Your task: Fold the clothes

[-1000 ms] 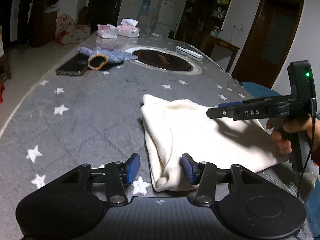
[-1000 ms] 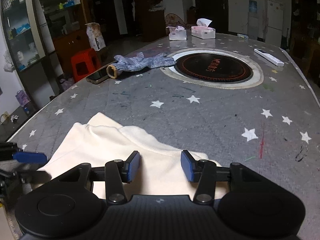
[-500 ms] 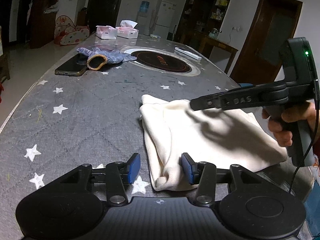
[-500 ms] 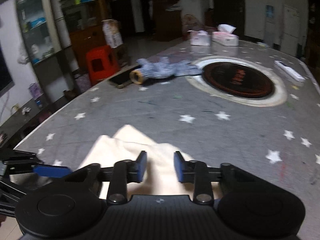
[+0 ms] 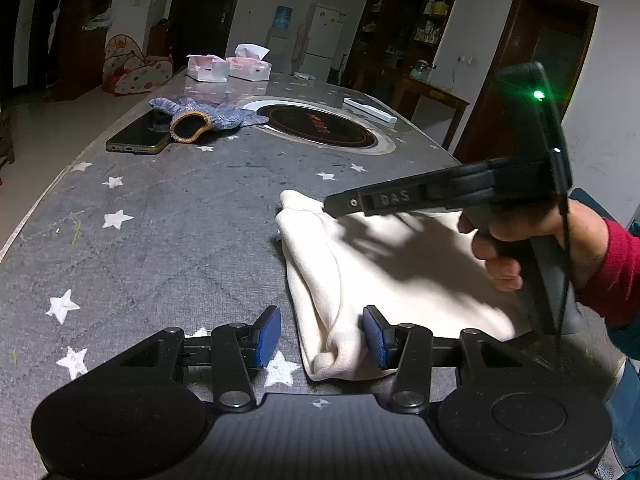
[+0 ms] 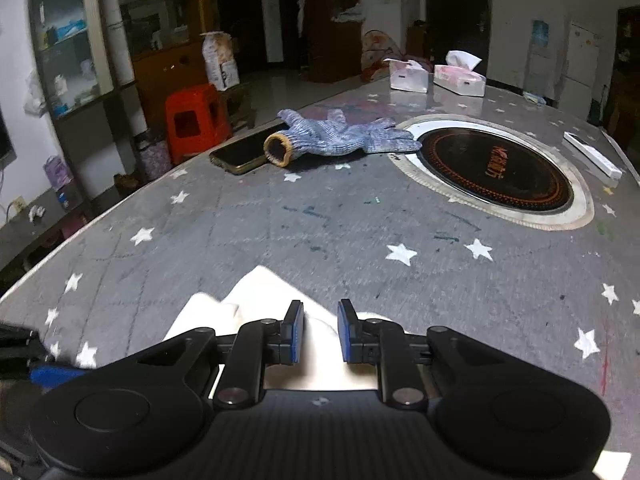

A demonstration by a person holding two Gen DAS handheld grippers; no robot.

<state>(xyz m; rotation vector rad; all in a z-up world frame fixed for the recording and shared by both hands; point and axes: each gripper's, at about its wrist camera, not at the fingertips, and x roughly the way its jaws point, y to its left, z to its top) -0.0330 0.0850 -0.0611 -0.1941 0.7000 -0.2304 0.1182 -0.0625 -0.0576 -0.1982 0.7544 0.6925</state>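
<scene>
- Holding my left tool (image 5: 320,338) low at the near edge of the cream garment (image 5: 400,264), pads wide apart, one on each side of its bunched near corner; nothing is pinched.
- My right tool (image 6: 320,330) hangs above the cloth, pads close but with a gap showing, empty.
- The garment lies on the tabletop (image 5: 180,220) in doubled layers near my edge; I judge this a fold already laid.
- Its long axis runs across me, its folded edge pointing toward the glove (image 5: 208,114).
</scene>
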